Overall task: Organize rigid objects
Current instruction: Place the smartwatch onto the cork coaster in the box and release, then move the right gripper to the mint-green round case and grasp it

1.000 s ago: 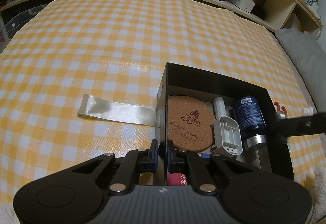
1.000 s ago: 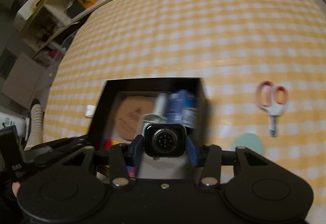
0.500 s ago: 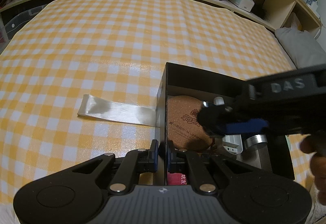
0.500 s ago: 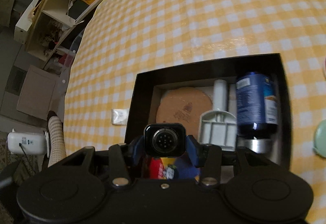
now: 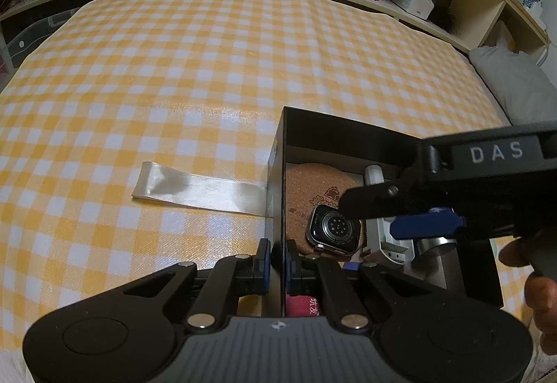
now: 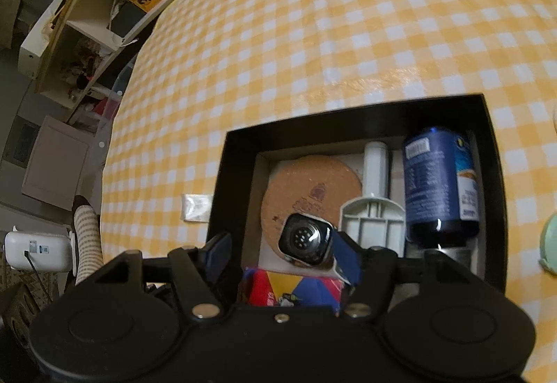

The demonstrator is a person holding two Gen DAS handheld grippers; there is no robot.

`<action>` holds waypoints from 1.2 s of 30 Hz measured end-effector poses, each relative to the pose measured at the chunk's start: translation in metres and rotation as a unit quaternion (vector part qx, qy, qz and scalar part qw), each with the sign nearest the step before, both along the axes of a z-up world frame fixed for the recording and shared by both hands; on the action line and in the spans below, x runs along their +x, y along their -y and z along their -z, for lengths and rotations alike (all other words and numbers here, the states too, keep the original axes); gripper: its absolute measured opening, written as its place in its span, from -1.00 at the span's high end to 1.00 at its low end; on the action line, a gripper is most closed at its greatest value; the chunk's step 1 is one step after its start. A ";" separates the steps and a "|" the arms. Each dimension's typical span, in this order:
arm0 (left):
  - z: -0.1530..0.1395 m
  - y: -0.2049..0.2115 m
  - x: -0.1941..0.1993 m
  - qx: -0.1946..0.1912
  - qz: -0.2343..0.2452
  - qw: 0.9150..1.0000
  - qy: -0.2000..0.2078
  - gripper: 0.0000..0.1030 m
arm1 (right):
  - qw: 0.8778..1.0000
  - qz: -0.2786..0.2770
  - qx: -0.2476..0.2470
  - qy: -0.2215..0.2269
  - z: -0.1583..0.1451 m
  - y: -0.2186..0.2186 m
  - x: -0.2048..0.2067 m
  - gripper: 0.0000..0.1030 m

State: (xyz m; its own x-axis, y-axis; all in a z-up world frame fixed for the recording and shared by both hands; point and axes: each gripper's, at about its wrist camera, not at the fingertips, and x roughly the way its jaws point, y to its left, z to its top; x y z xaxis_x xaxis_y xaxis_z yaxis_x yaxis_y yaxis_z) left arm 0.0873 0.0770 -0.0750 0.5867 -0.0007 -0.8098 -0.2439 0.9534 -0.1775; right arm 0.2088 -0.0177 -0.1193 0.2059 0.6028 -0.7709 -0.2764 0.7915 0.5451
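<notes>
The right gripper (image 6: 280, 249) is over the black rectangular cardboard box (image 5: 278, 153), fingers spread wide, and the small square dark-backed watch body (image 5: 332, 229) lies face down on the round cork coaster (image 5: 313, 184) inside, let go, though one blue pad looks to be brushing its edge. The left gripper (image 5: 277, 256) is clenched on the box's near-left wall, one pad outside, one inside, pinning the box to the yellow-and-white checked tablecloth (image 5: 174, 77).

Judgement call: best to lift the right claw straight up, no sideways drag, or that pad may tip the watch off the coaster toward the grey plastic scoop (image 6: 374, 209). Keep the left clamp firm until the right is clear of the walls.

Also packed in: a dark blue bottle with a silver cap (image 6: 440, 181), lying down, barcode showing, its print too small to read. "DAS" in white letters on the right gripper's body. The coaster carries a stamped logo and blurred text. A satin ribbon tab (image 5: 195, 190) trails out left
</notes>
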 end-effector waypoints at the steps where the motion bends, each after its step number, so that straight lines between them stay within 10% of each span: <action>1: 0.000 0.000 0.000 0.000 0.000 1.000 0.000 0.84 | 1.000 0.001 -0.001 -0.004 0.001 0.001 0.000 -0.29; 10: 0.000 0.000 0.000 -0.001 0.001 1.000 -0.002 0.84 | 1.000 0.006 -0.008 -0.005 -0.009 0.015 -0.004 -0.50; 21: -0.001 0.000 0.000 0.000 0.001 1.000 -0.001 0.84 | 0.991 -0.004 -0.076 0.109 -0.049 0.031 -0.017 -1.00; 36: -0.001 0.004 -0.001 0.009 -0.036 0.999 -0.002 0.87 | 0.960 0.041 -0.156 0.227 -0.097 0.088 -0.016 -1.00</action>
State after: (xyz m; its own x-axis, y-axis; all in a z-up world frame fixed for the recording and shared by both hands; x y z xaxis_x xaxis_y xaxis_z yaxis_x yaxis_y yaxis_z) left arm 0.0867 0.0734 -0.0736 0.5816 0.0565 -0.8115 -0.3128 0.9364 -0.1590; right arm 0.1927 -0.1054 -0.0222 0.6005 0.3249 -0.7306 -0.3592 0.9260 0.1165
